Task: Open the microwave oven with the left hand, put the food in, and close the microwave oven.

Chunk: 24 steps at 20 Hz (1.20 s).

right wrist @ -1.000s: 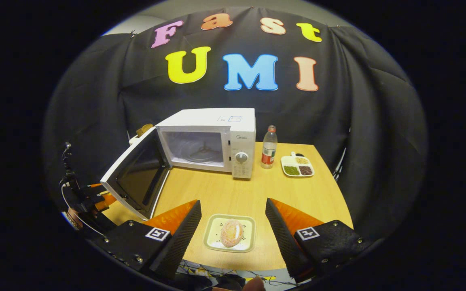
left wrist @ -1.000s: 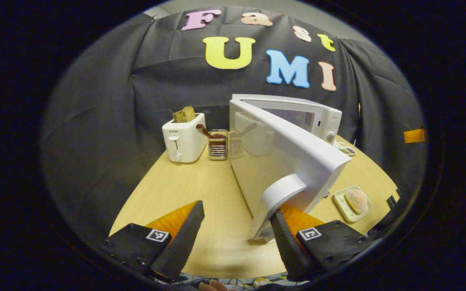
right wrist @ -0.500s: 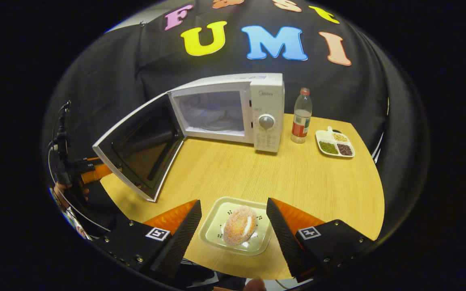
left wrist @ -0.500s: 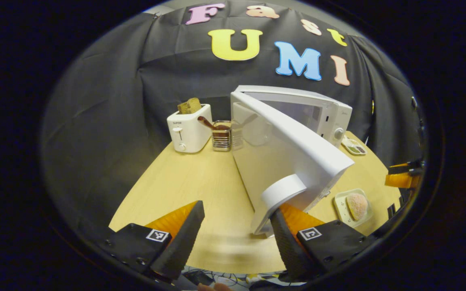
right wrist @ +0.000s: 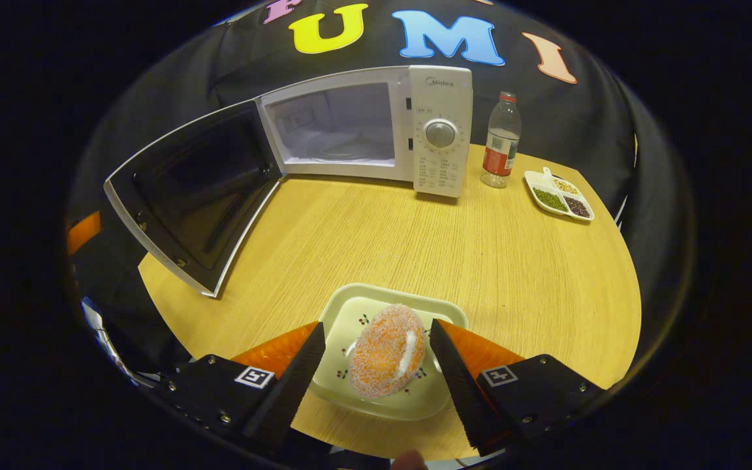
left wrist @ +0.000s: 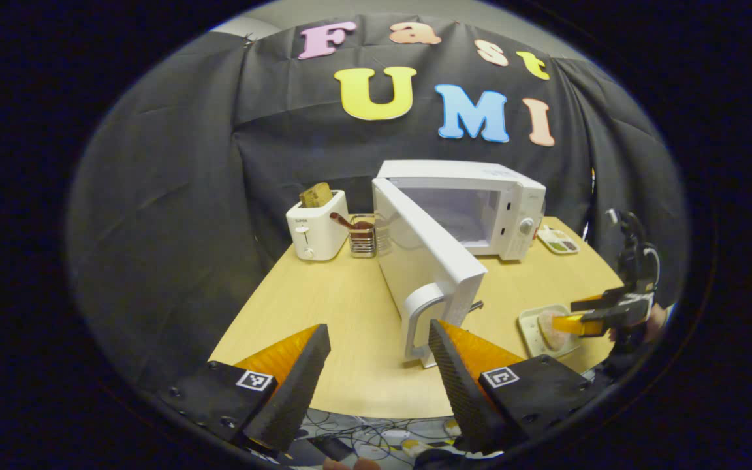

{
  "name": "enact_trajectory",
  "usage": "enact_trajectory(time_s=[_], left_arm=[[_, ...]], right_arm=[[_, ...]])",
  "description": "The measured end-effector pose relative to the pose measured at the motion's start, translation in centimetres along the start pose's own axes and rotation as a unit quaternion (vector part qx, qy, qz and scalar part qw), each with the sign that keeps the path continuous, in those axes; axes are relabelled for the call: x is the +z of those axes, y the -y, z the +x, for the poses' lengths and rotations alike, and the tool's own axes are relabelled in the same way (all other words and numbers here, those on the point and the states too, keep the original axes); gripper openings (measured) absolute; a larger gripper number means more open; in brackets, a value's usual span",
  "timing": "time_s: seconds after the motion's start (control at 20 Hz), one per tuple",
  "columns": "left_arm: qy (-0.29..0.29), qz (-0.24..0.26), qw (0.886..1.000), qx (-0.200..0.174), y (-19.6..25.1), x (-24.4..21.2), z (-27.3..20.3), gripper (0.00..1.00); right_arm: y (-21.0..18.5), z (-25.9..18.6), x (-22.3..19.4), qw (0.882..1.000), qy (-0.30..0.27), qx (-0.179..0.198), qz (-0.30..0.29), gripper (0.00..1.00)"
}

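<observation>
The white microwave stands at the back of the table, its cavity showing. Its door is swung wide open to the left, with the handle on its free edge. My left gripper is open and hangs just short of that handle, touching nothing. A sugar-coated bun lies on a pale square plate near the table's front edge. My right gripper is open low over the plate, one finger on each side of the bun.
On the wooden table, a toaster with bread and a wire utensil holder stand left of the microwave. A plastic bottle and a divided dish of beans sit to its right. Cables hang below the front edge.
My left gripper has come off the door handle and drawn back. My right gripper has moved forward and down, so the bun now sits between its fingers.
</observation>
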<state>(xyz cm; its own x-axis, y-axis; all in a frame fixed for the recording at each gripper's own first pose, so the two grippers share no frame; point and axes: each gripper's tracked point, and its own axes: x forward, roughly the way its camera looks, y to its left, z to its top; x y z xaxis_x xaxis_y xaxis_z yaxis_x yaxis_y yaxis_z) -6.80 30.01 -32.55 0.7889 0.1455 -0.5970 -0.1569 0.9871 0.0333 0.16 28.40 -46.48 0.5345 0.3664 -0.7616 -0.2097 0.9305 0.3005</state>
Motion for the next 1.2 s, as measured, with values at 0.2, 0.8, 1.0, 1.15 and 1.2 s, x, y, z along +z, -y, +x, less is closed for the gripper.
enact_trajectory(time_s=[0.2,0.8,1.0,1.15,1.2], left_arm=[[0.020,-0.063,0.998,0.017,0.5,1.9,-4.5,0.99],[0.092,-0.106,0.990,0.031,-2.2,5.6,-11.5,1.00],[0.122,-0.137,0.983,0.005,-4.6,6.6,-12.2,0.99],[0.130,-0.152,0.980,-0.017,-5.9,6.5,-12.0,0.94],[0.124,-0.152,0.980,-0.022,-6.2,6.3,-12.0,0.94]], right_arm=[[1.1,1.2,-1.4,0.999,-0.013,-0.028,-0.014,0.98],[0.4,0.6,-0.5,0.999,-0.032,-0.031,0.007,0.66],[-3.0,-1.0,3.6,0.999,0.006,-0.015,0.032,0.66],[-5.8,-1.7,6.6,0.998,0.033,-0.002,0.057,0.66],[-6.7,-1.7,7.6,0.997,0.040,0.002,0.061,0.66]])
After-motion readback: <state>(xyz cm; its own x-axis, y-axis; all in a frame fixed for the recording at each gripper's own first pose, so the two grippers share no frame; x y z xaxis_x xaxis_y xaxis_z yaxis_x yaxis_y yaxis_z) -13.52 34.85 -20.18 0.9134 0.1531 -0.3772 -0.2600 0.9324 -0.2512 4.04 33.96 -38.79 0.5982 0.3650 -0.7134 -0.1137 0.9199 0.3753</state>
